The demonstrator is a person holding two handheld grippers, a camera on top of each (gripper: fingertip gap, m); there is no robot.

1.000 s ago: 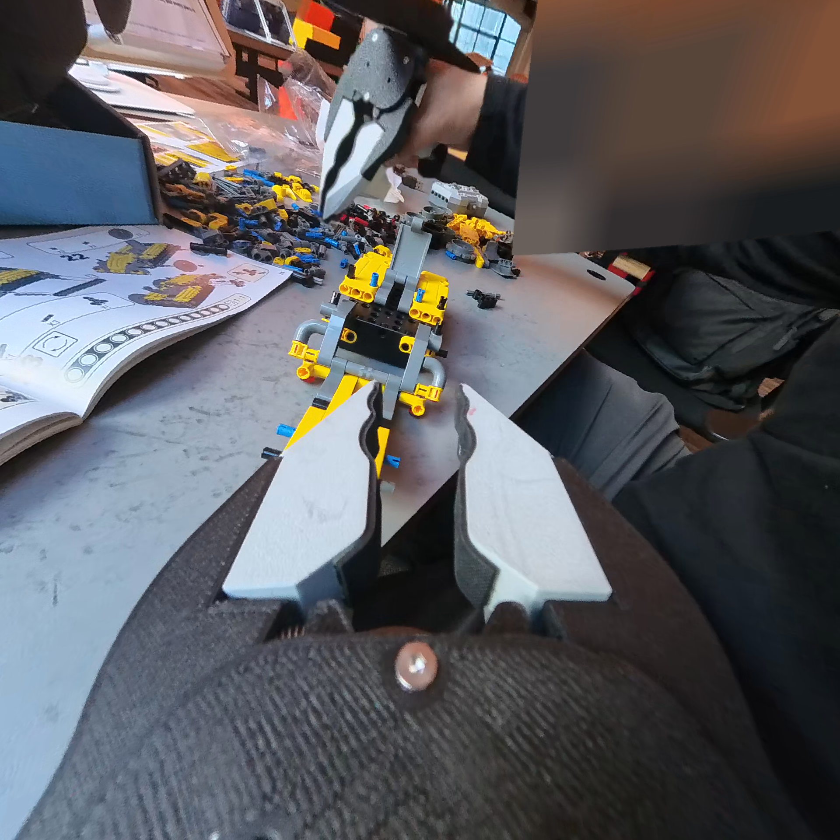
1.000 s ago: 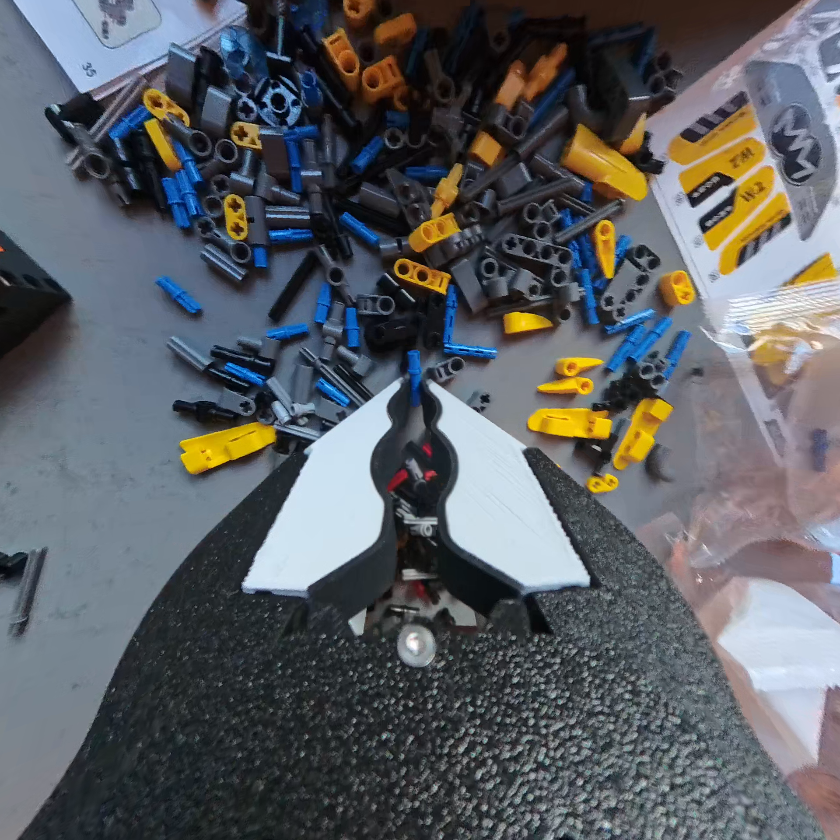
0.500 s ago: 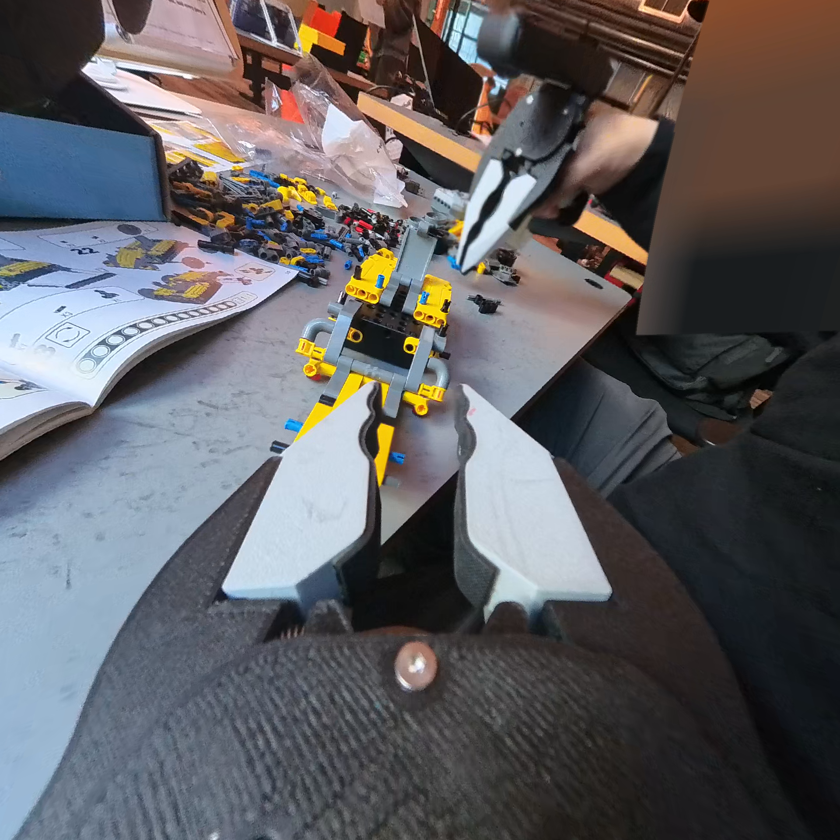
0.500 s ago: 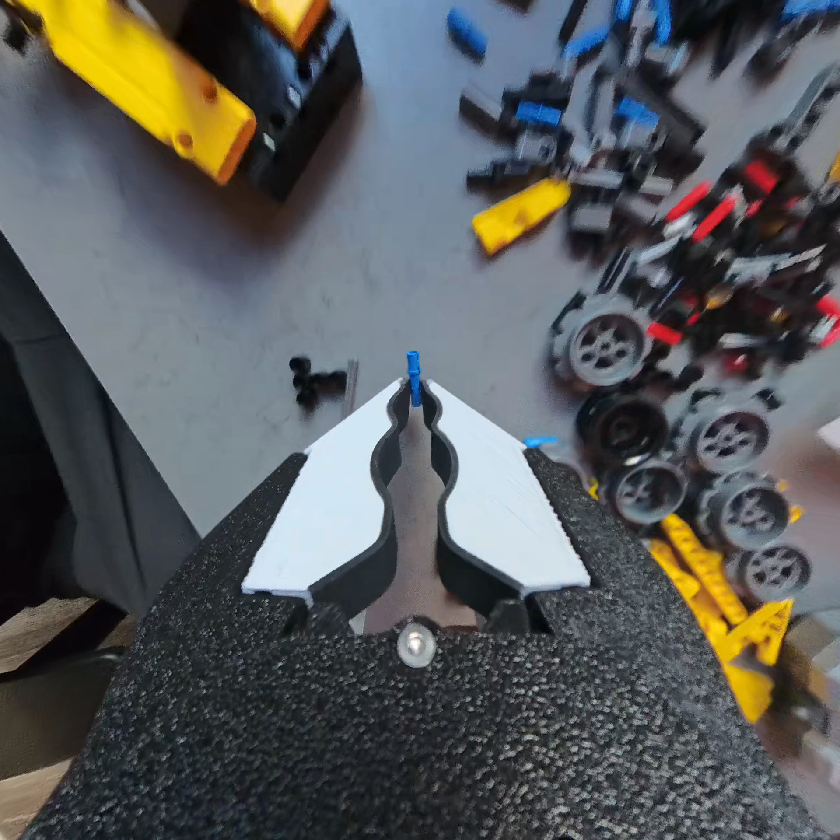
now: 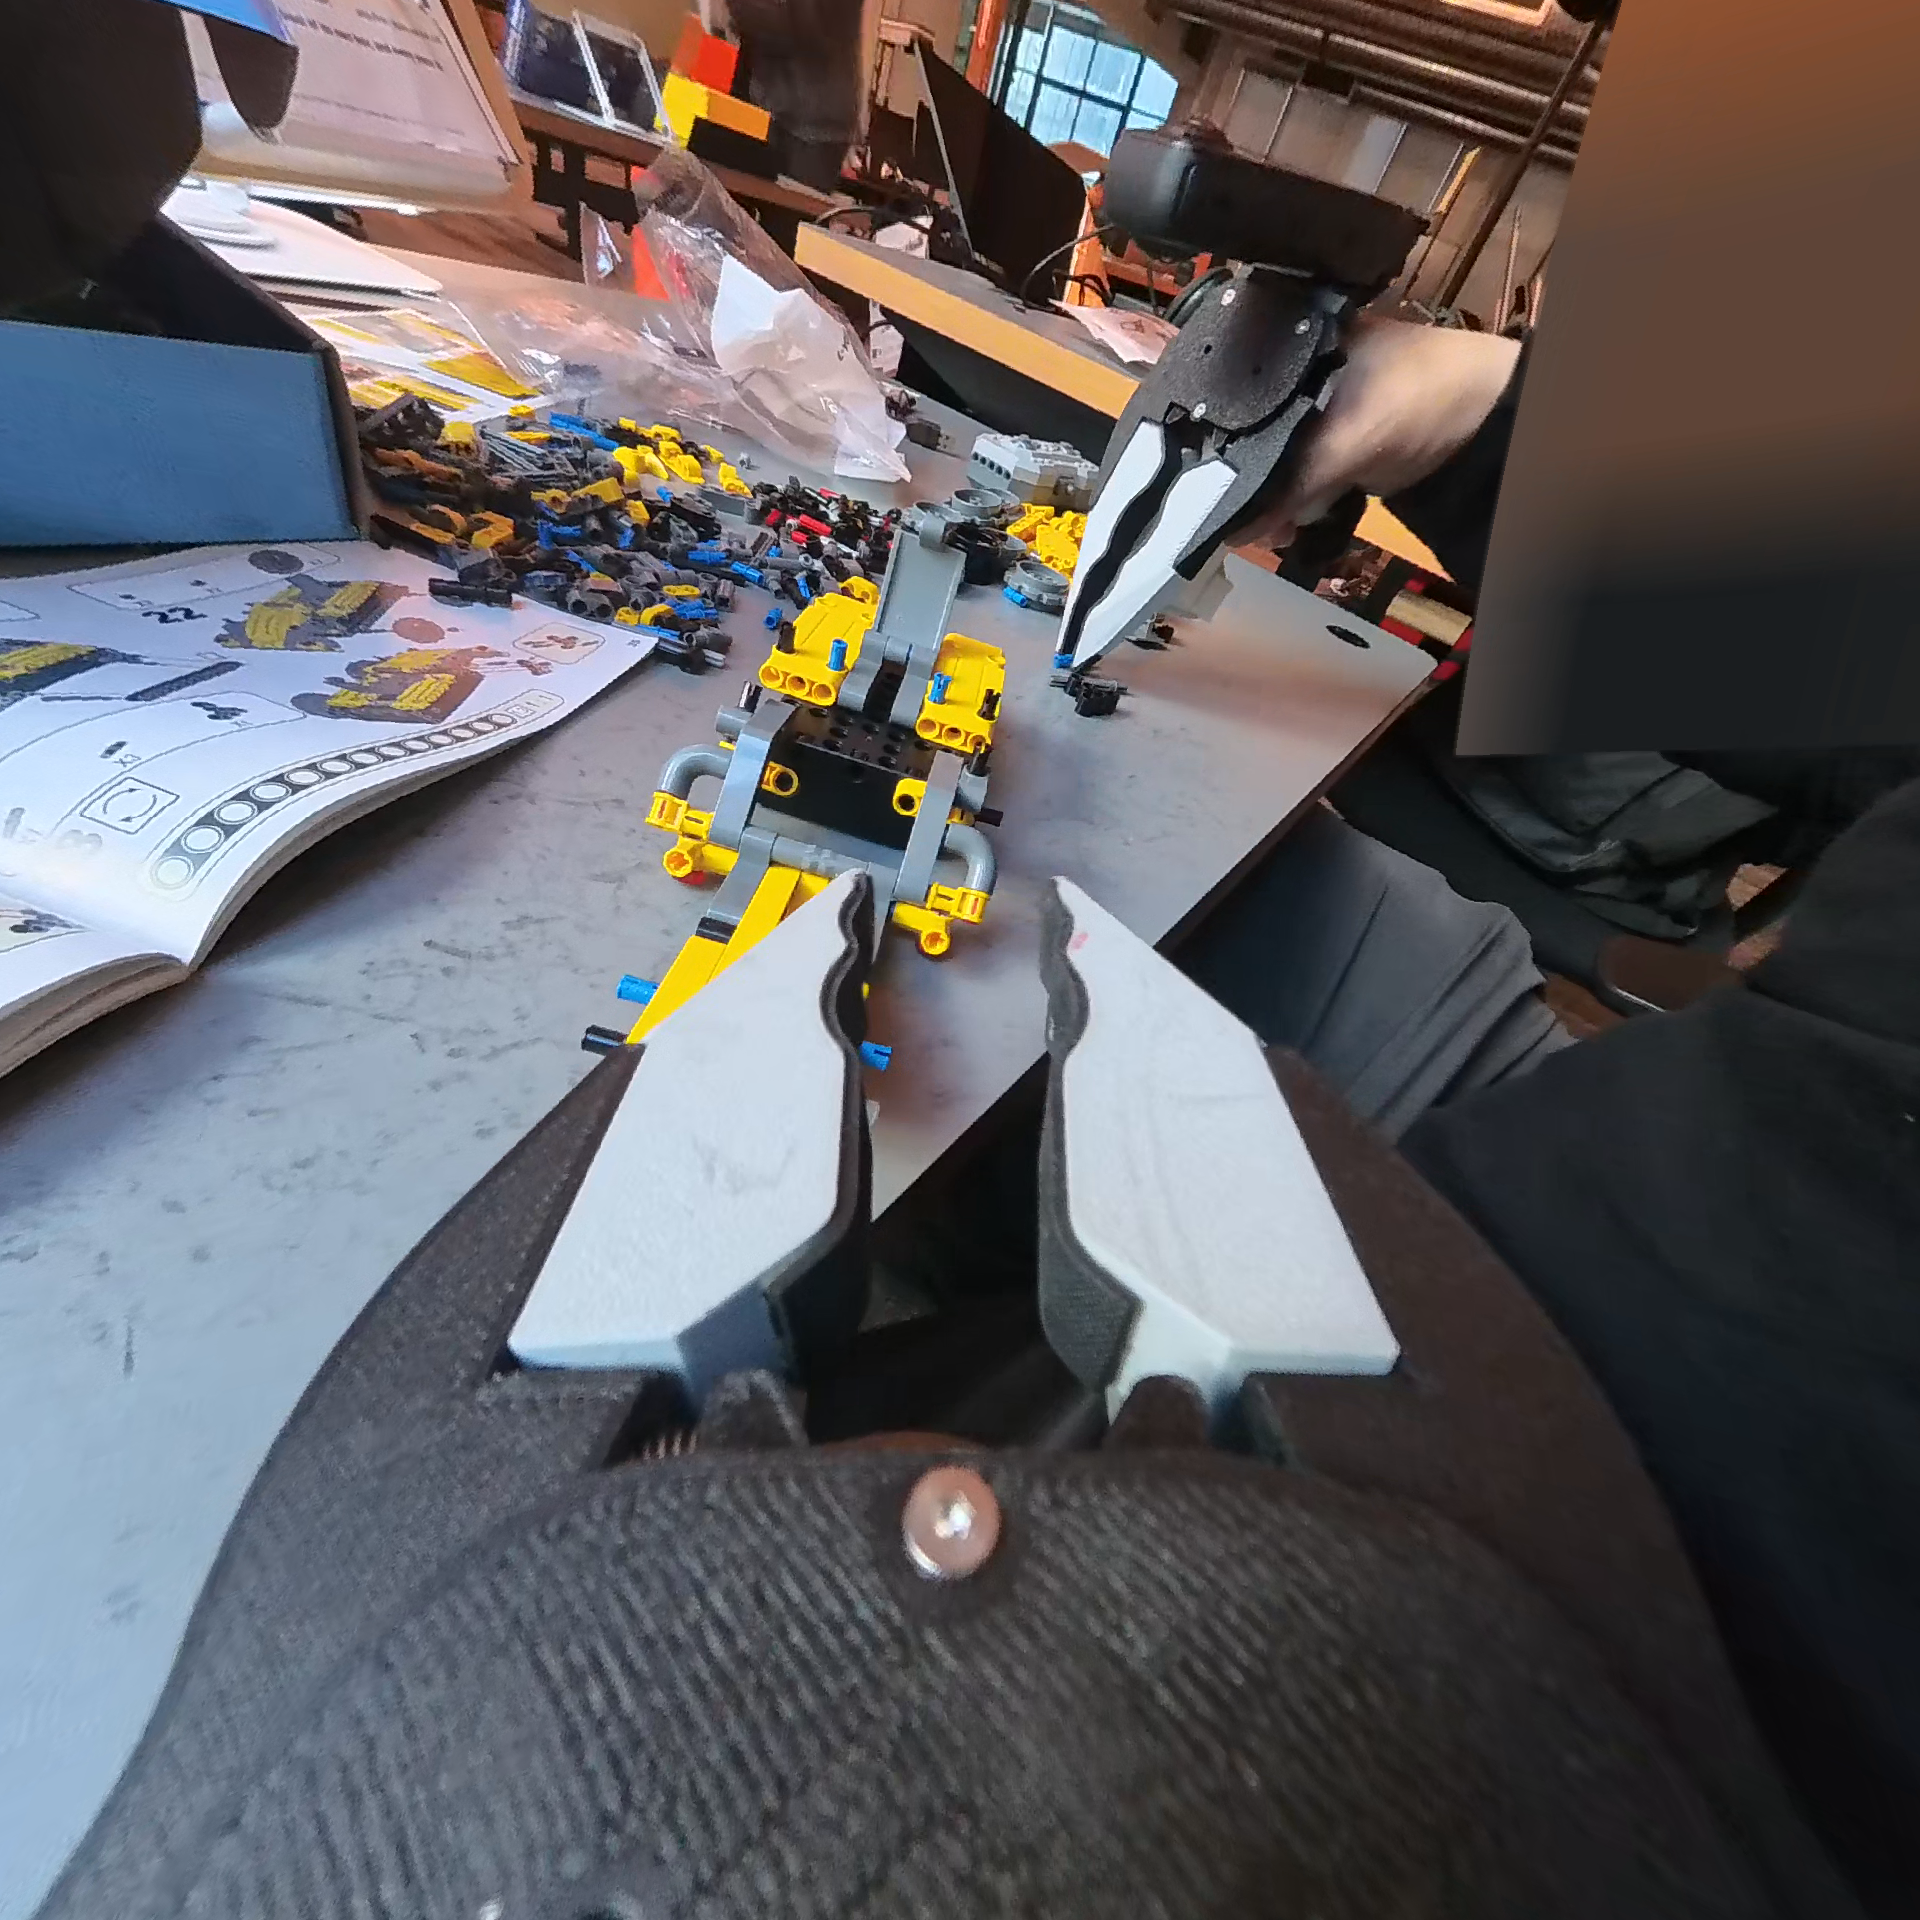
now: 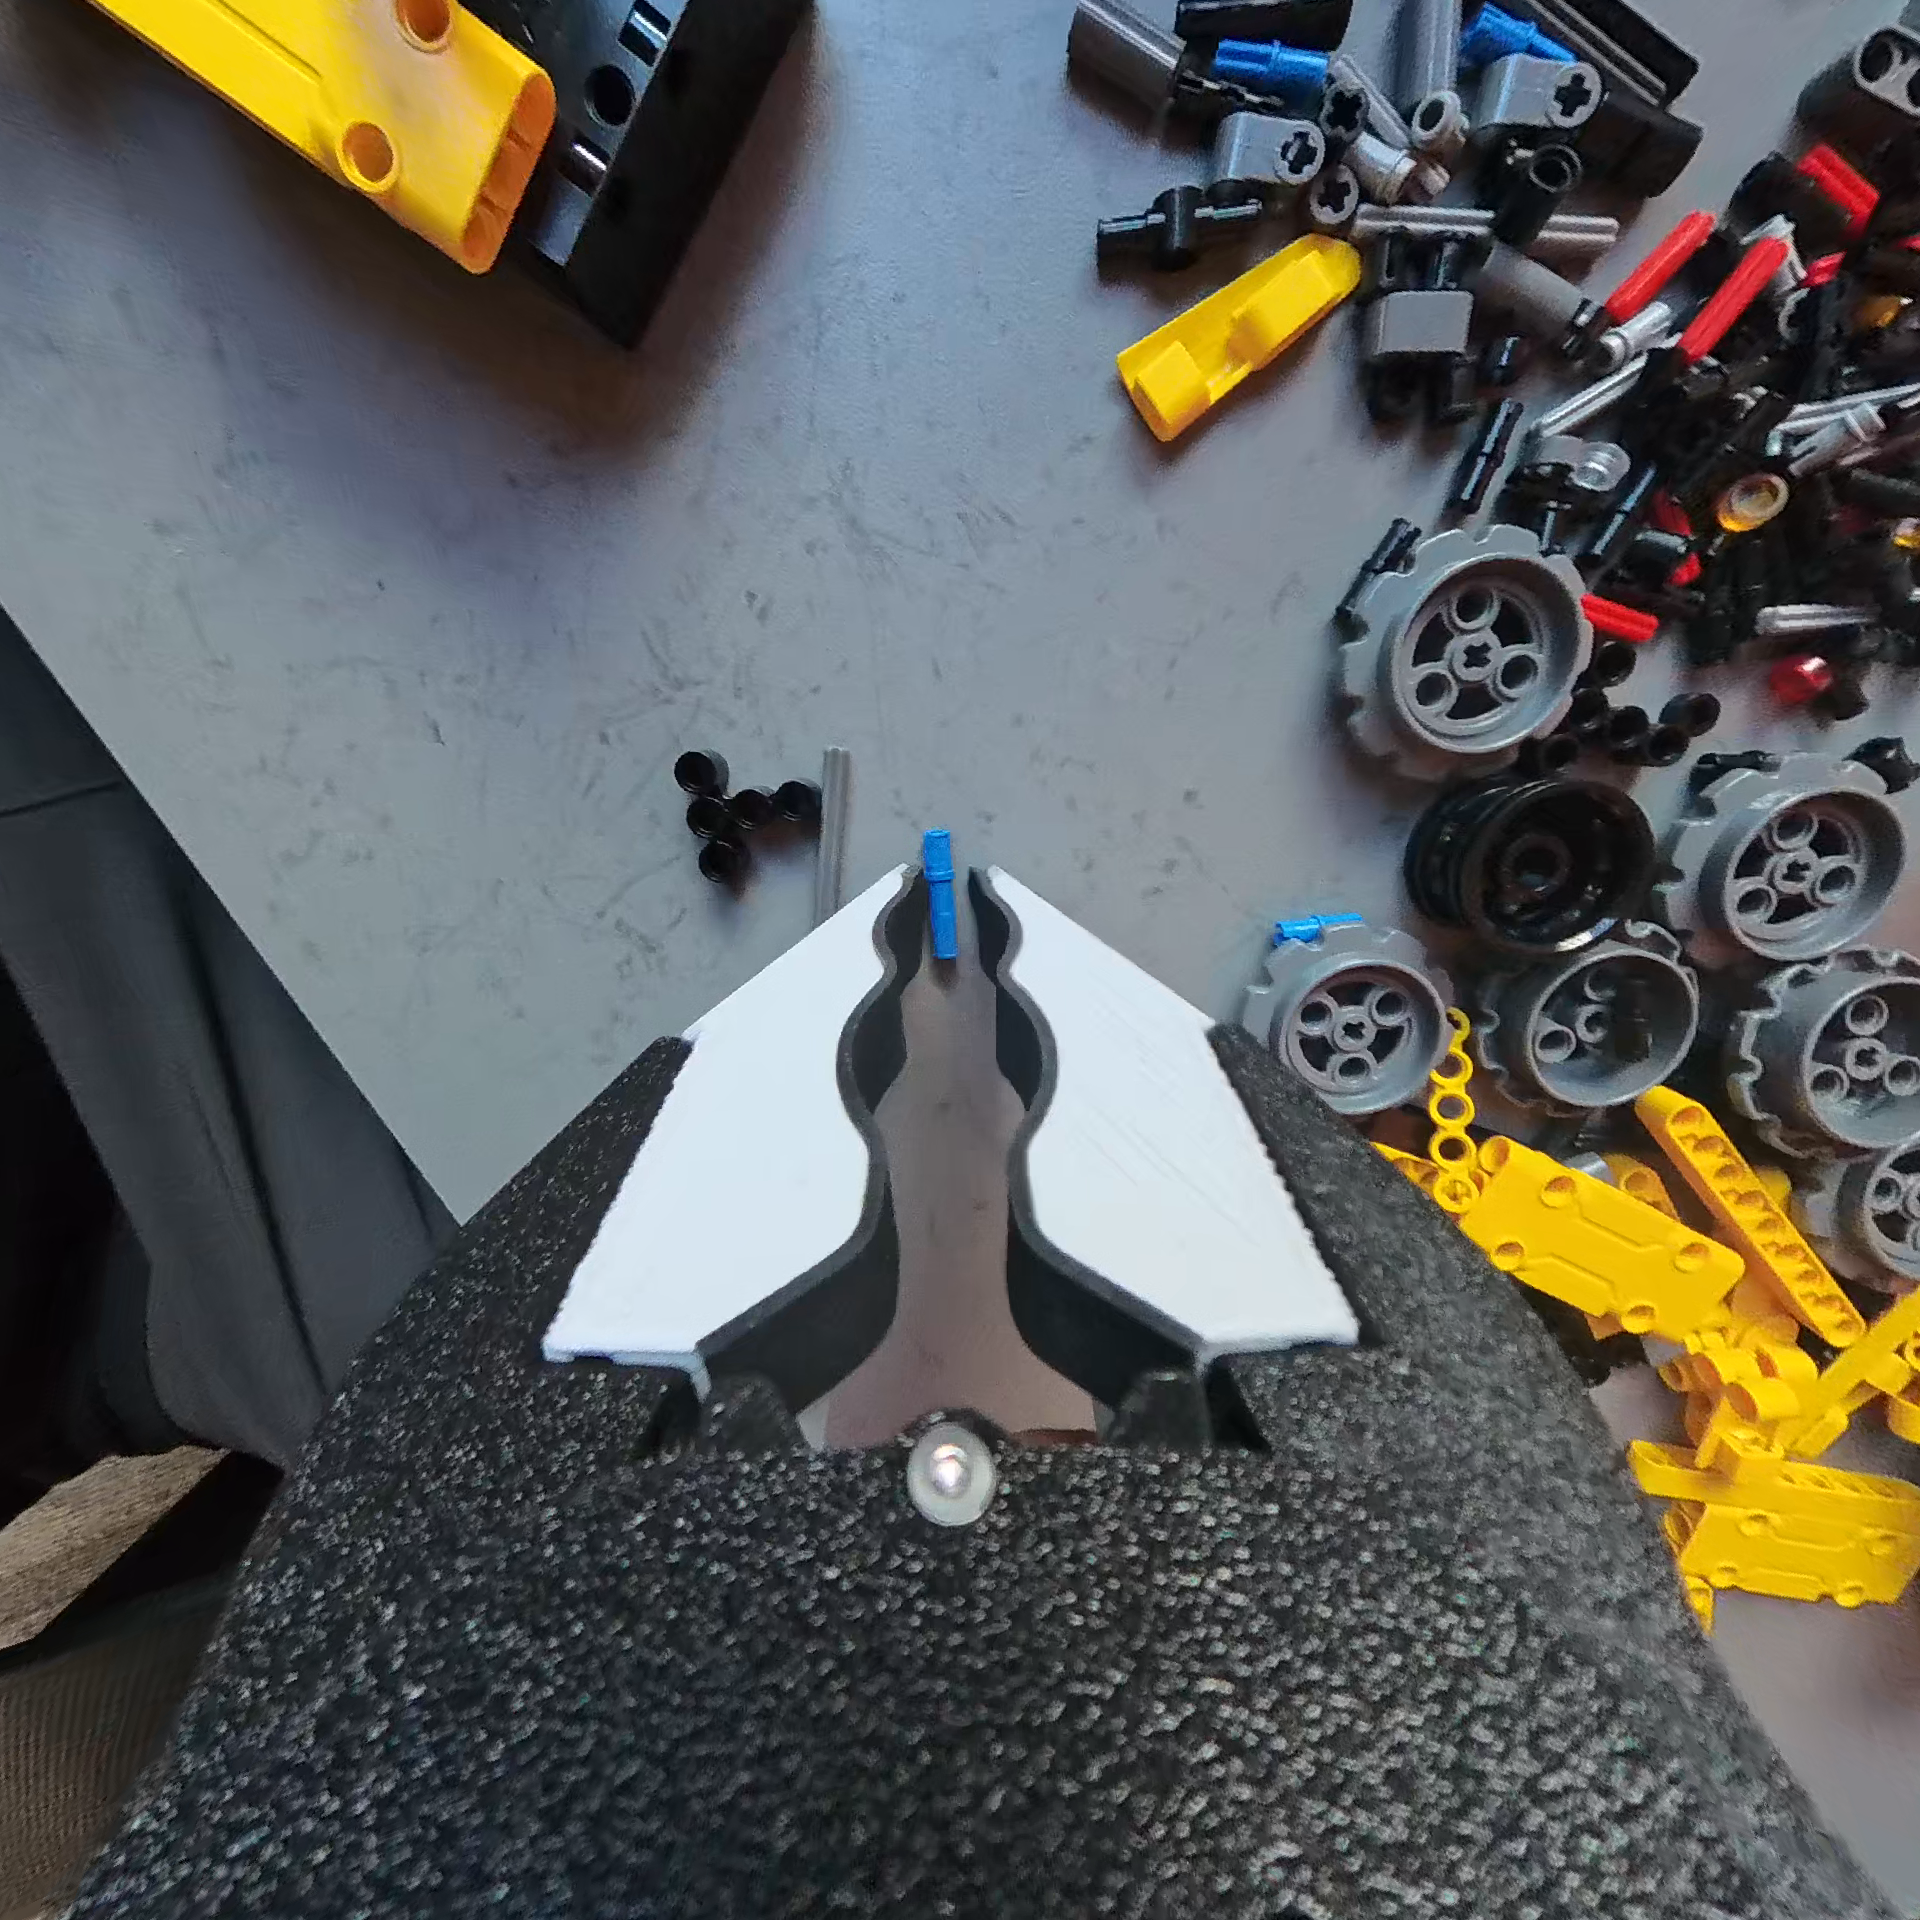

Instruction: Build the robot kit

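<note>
My left gripper (image 5: 956,904) is open and empty, low over the grey table (image 5: 312,1091) near its front edge. Its left finger lies over the yellow tail of a yellow, grey and black brick model (image 5: 831,790) that stretches away in front. My right gripper (image 6: 943,878) is shut on a small blue pin (image 6: 940,894) that sticks out past its tips. It points down at bare table beside a black connector piece (image 6: 738,810) and a thin grey axle (image 6: 831,821). In the left wrist view the right gripper (image 5: 1070,649) hangs just right of the model.
An open instruction booklet (image 5: 260,727) and a blue box (image 5: 156,447) lie left. A pile of loose parts (image 5: 582,520) and clear bags (image 5: 748,343) sit behind. Grey wheels (image 6: 1475,644) and yellow parts (image 6: 1590,1247) lie right of the right gripper. A person's legs are past the table edge (image 5: 1247,883). Tip to tip, the grippers are about 30 cm apart. The black connector piece (image 6: 738,810) is about 4 cm from my right fingertips and 25 cm from my left.
The right gripper has carried the blue pin from above the parts pile to the model's right side and has come down close to the table. The left gripper has stayed put.
</note>
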